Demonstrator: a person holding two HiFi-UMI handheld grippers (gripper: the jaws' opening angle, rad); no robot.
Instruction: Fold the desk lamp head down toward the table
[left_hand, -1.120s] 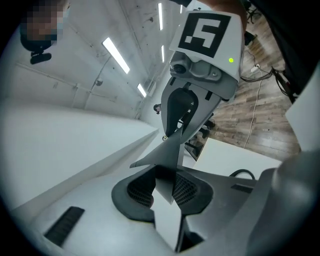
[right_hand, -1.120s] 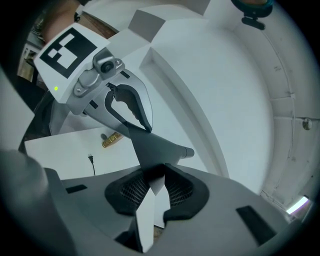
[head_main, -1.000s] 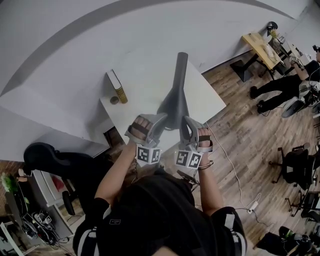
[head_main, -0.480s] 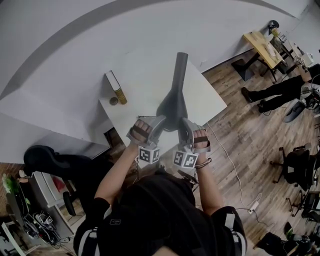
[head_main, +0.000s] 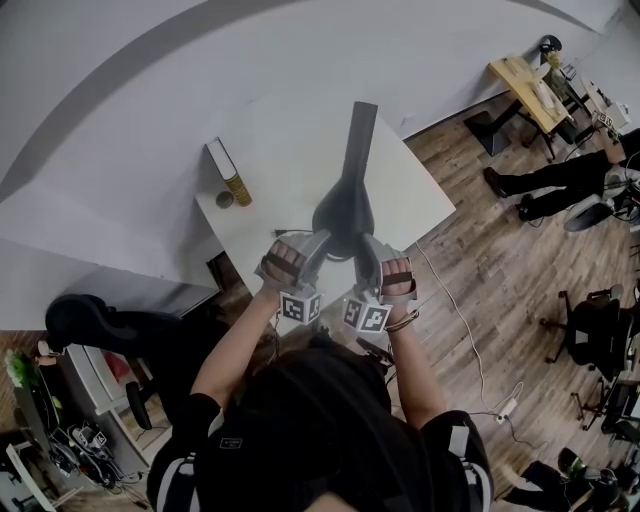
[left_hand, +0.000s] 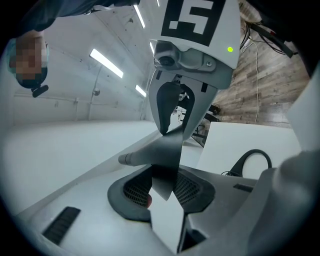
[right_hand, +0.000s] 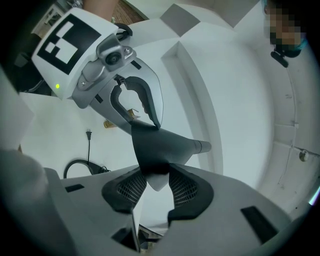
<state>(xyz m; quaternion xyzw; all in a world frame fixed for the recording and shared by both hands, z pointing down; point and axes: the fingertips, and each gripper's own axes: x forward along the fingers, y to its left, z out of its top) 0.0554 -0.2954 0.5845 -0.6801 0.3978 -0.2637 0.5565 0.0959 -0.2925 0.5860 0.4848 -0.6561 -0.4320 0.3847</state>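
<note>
Locate the desk lamp head (head_main: 345, 208) at frame centre in the head view, above the white tabletop (head_main: 290, 140). Read its long axis as running from the flared wide end at centre up toward the top edge, narrowing into a round tube. Find the left tongs (head_main: 324, 240) on the flare's left flank and the right tongs (head_main: 364, 242) on its right flank, facing each other and equally near, with the lamp directly ahead of both tips. In the left gripper view, see the left tongs (left_hand: 162, 189) opening with the thin dark rim of the desk lamp head (left_hand: 162, 147) between the meshed pads (left_hand: 135, 190); judge the hold released, not clamped. In the right gripper view, see the right tongs (right_hand: 152, 189) opening wider around the same rim (right_hand: 155, 142), with a white gap below it. Note the shell: matte dark grey, smooth, thin-walled, trumpet-shaped. Keep clear of the gold can (head_main: 237, 187) and flat box (head_main: 221, 157) at centre left, and the black cable (right_hand: 80, 167).
</note>
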